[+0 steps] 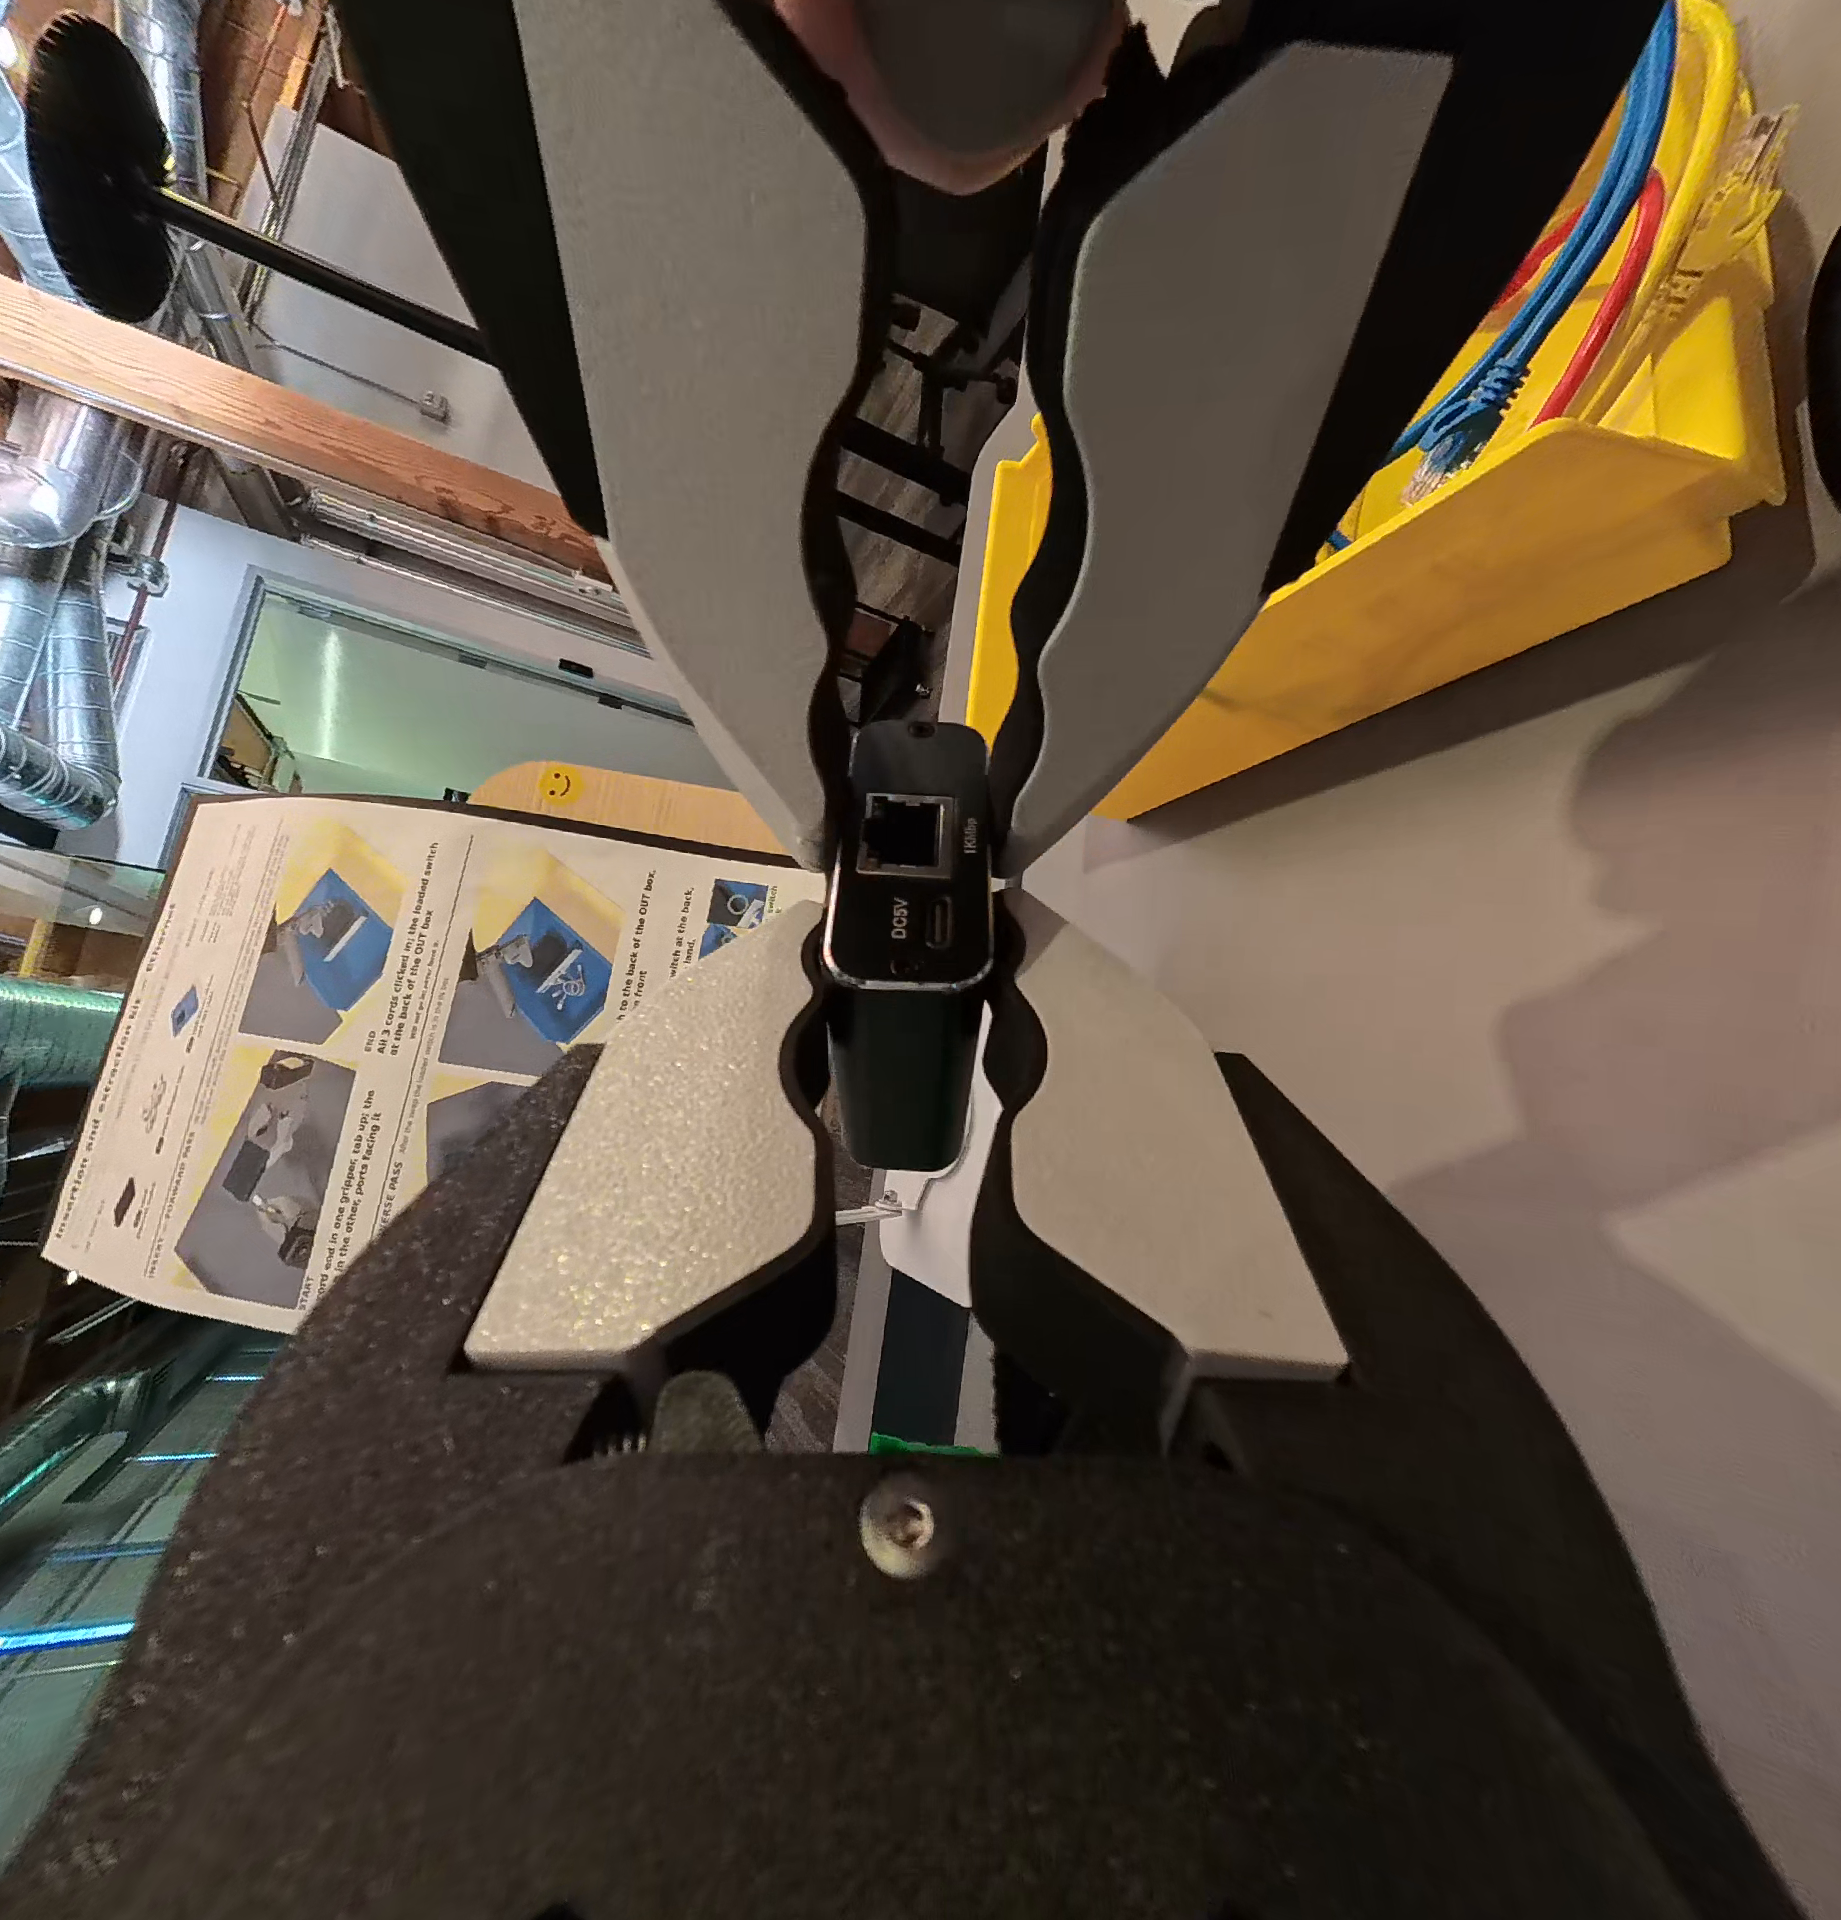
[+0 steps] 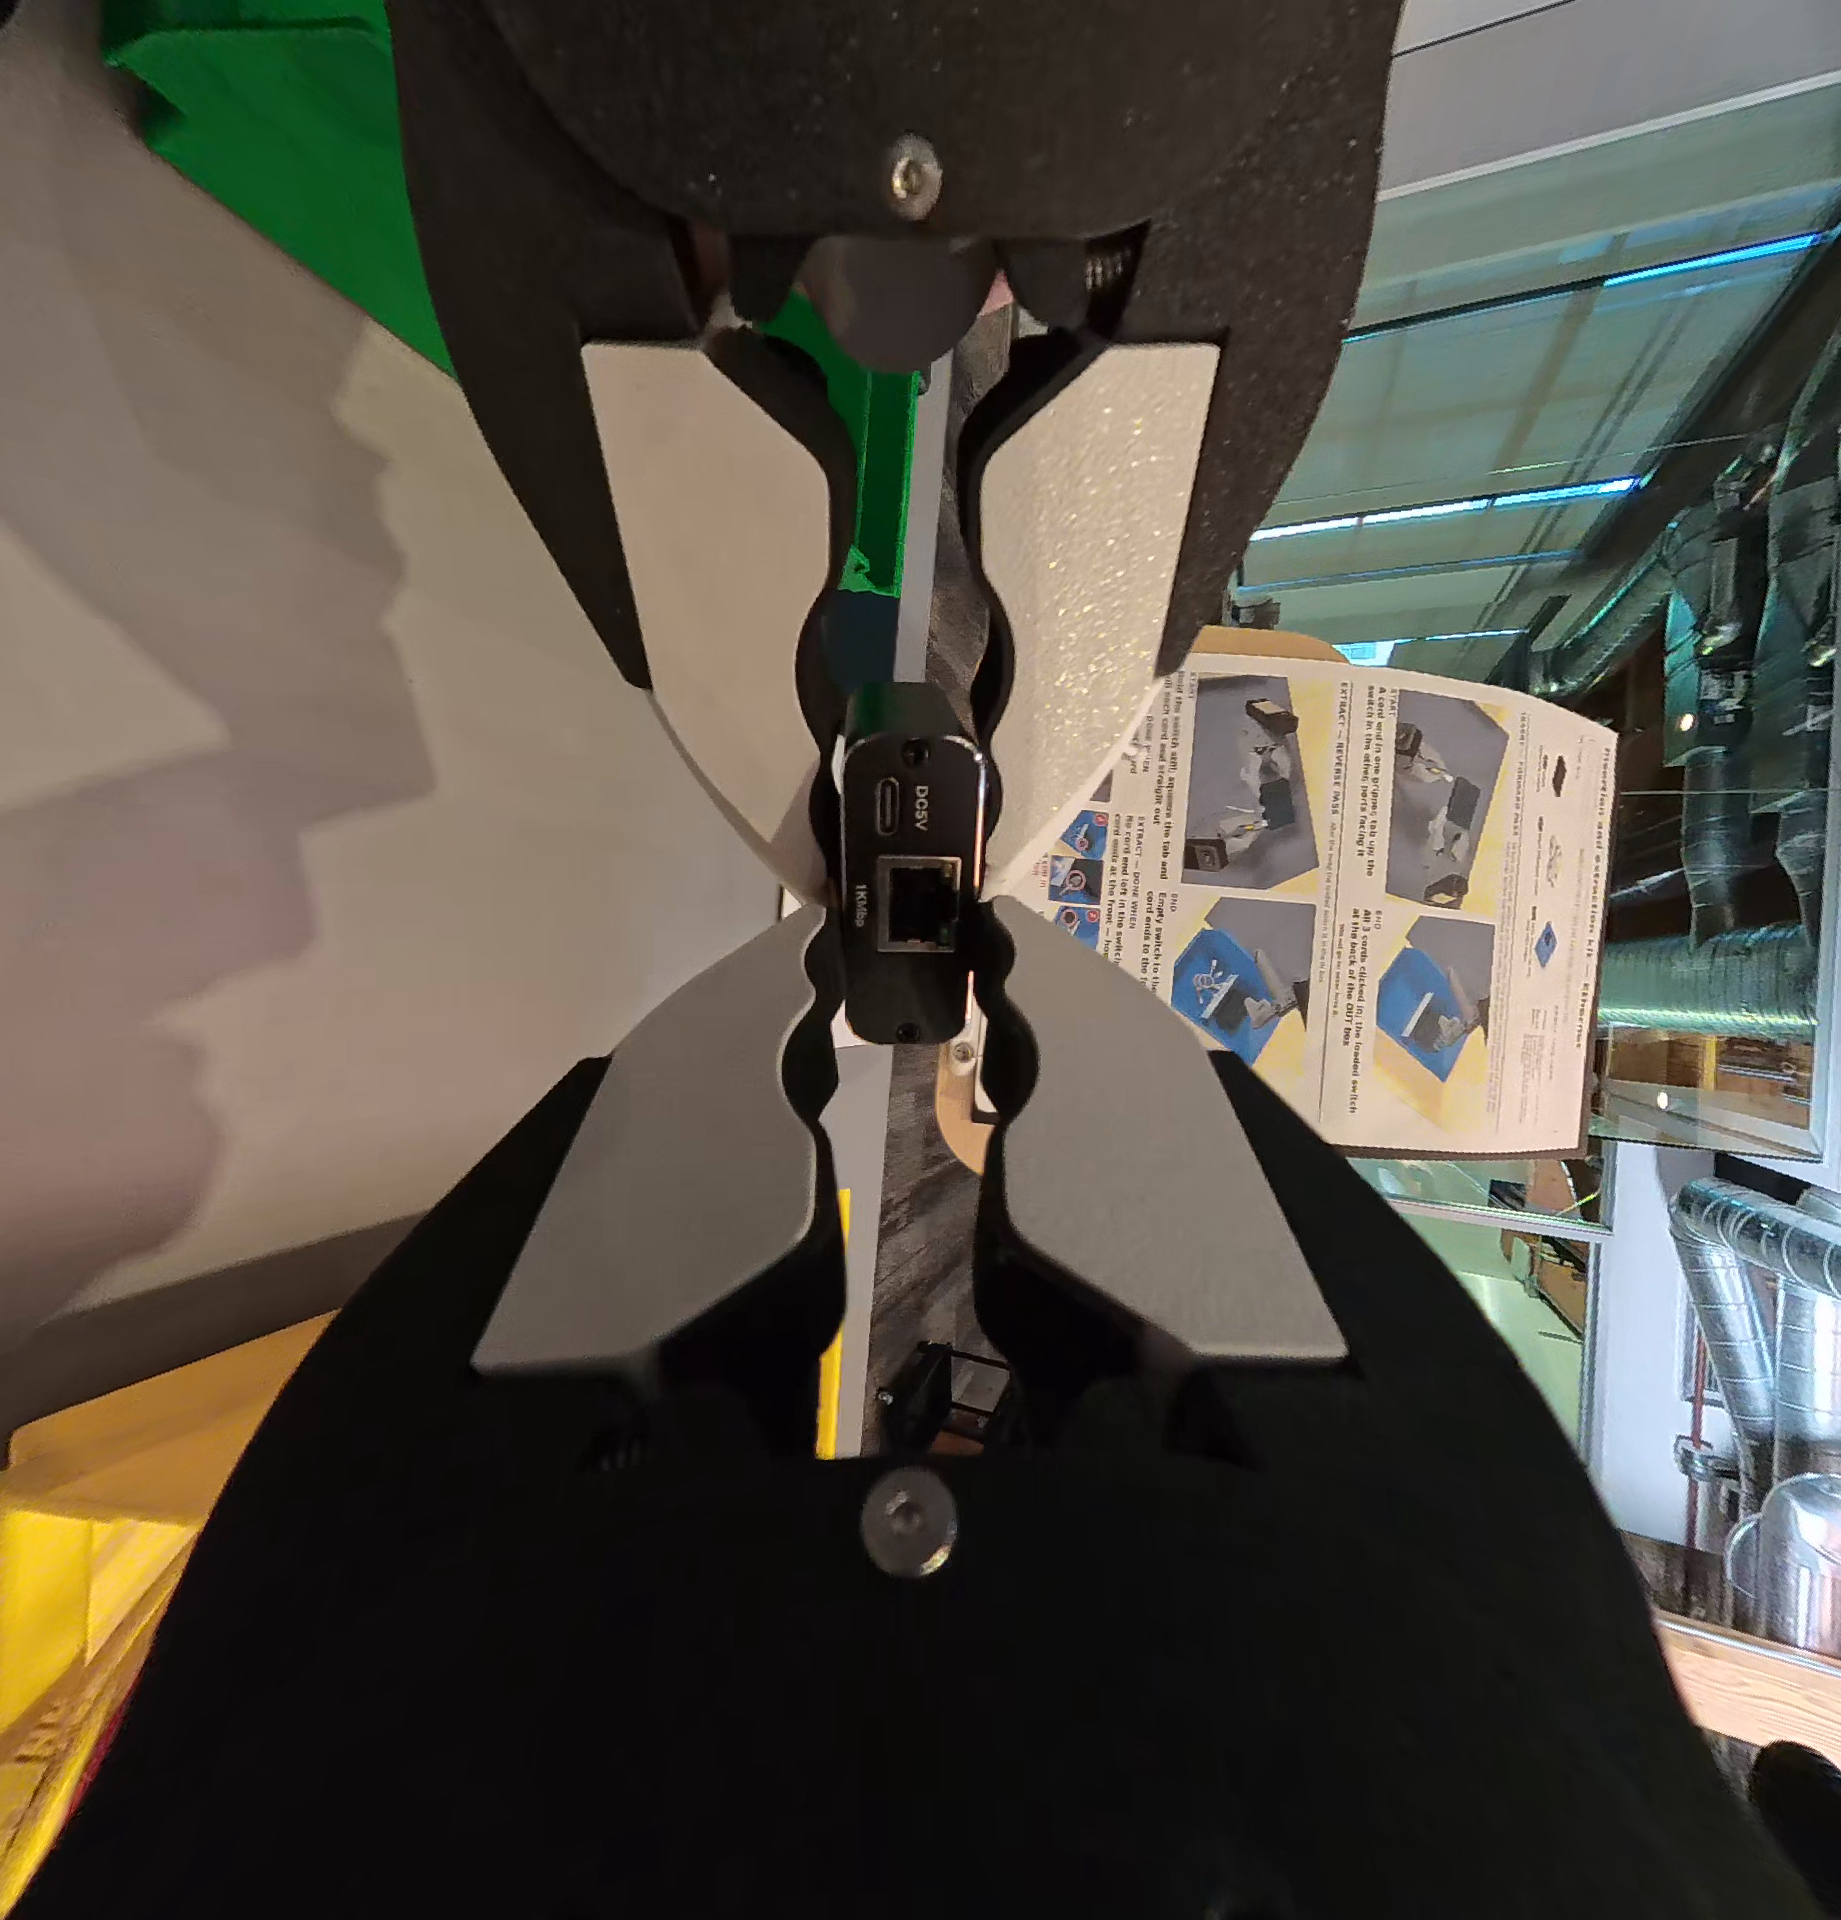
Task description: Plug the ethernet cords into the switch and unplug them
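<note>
The small black switch (image 1: 911,904) is held in the air between both grippers, which face each other tip to tip. Its end face shows one empty ethernet port and a small slot port. My left gripper (image 1: 911,940) is shut on it from below in the left wrist view, and the right gripper (image 1: 911,831) clamps it from above. In the right wrist view my right gripper (image 2: 911,925) is shut on the switch (image 2: 911,894), with the left gripper (image 2: 911,873) opposite. Blue (image 1: 1581,260), red (image 1: 1628,281) and yellow (image 1: 1726,156) cords lie in a yellow bin (image 1: 1415,623), unplugged.
A printed instruction sheet (image 1: 324,1039) stands upright behind the table; it also shows in the right wrist view (image 2: 1415,904). The grey tabletop (image 1: 1518,1039) lies beside the bin. A green object (image 2: 272,125) is at the table's far end. Metal ducts fill the background. Less than 4 cm separates the two grippers' tips.
</note>
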Motion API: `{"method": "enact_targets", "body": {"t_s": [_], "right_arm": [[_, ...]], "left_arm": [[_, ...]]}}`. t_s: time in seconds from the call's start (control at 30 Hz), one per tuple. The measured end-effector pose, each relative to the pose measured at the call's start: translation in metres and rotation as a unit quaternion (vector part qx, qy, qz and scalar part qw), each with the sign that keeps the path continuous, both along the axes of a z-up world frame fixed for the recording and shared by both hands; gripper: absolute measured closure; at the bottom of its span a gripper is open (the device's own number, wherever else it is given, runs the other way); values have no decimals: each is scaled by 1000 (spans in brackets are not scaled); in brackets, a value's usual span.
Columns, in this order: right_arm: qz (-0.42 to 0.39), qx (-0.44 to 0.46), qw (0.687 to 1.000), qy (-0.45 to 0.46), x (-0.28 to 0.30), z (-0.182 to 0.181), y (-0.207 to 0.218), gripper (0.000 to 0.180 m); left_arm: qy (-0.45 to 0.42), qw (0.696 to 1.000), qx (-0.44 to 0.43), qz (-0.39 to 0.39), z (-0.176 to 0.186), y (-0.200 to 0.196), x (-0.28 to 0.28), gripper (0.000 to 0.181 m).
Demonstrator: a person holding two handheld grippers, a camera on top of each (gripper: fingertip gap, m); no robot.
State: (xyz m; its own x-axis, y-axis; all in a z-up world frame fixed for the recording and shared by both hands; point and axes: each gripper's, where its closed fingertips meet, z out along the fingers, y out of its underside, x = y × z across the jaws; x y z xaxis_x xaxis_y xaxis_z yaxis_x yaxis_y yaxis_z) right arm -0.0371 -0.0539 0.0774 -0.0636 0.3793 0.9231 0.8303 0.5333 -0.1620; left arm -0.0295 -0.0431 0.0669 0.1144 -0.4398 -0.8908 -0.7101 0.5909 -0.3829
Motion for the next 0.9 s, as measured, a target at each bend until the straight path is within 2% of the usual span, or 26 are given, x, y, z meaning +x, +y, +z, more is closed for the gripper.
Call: {"method": "enact_targets", "body": {"t_s": [0.23, 0.53, 0.67, 0.77, 0.9], "right_arm": [[-40, -6, 999, 24, 28, 1, 19, 155], [-212, 0, 976, 51, 114, -9, 76, 155], [-254, -21, 966, 51, 141, -24, 93, 155], [-304, -93, 947, 51, 170, -46, 115, 154], [-398, -234, 887, 17, 214, -96, 146, 154]], "left_arm": [[-61, 998, 2, -1, 17, 2, -4, 143], [-78, 996, 3, 46, 32, 20, -37, 144], [-84, 995, 4, 60, 38, 24, -49, 145], [-85, 994, 5, 69, 40, 27, -54, 147], [-74, 994, 6, 76, 35, 30, -53, 148]]}}
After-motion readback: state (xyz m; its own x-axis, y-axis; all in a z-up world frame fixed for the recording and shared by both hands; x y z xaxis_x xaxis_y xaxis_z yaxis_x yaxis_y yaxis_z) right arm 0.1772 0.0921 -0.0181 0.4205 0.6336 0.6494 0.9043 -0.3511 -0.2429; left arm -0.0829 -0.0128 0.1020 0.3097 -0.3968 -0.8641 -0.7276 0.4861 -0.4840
